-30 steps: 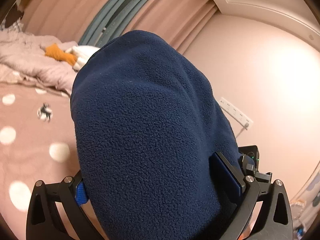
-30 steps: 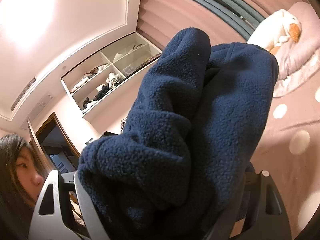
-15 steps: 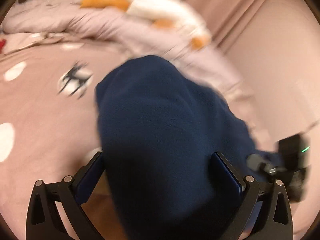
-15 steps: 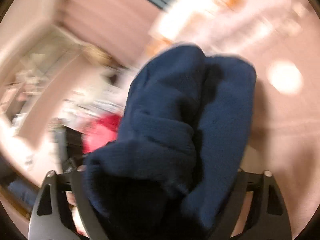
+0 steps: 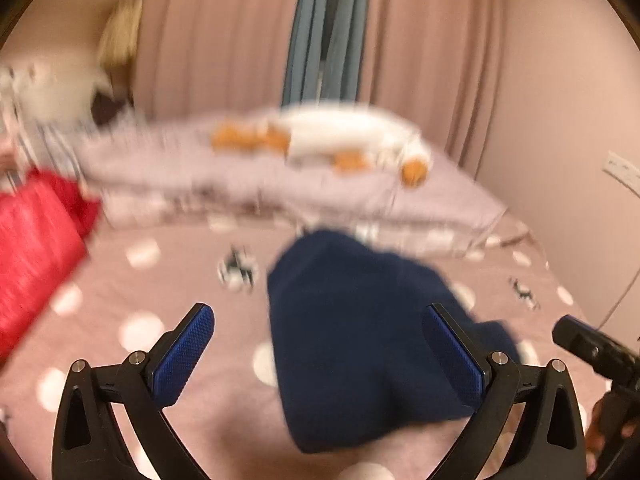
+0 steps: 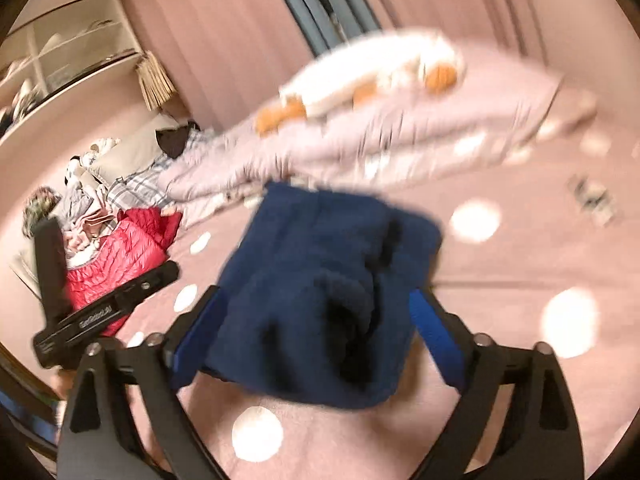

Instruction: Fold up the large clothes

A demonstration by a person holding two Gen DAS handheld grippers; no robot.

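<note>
A folded navy fleece garment (image 5: pixel 360 340) lies bundled on the pink polka-dot bedsheet (image 5: pixel 140 332). My left gripper (image 5: pixel 320 344) is open around its near end. The left blue pad (image 5: pixel 188 352) stands clear of the cloth and the right pad (image 5: pixel 452 356) sits at its edge. In the right wrist view the same fleece (image 6: pixel 320 288) sits between the jaws of my right gripper (image 6: pixel 320 336), which are opening. A gap shows beside the right pad (image 6: pixel 436 340). Both views are motion-blurred.
A red puffer jacket (image 5: pixel 36 248) (image 6: pixel 116 256) lies to the left on the bed. A lilac duvet (image 5: pixel 240 176) with a white and orange plush toy (image 5: pixel 352 140) runs across the far side. Curtains and a wall stand behind, and loose clothes (image 6: pixel 80 200) are piled far left.
Both grippers tipped downward from the wall and ceiling toward the bed. The fleece they gripped now rests on the sheet, and both pairs of jaws have spread apart off it.
</note>
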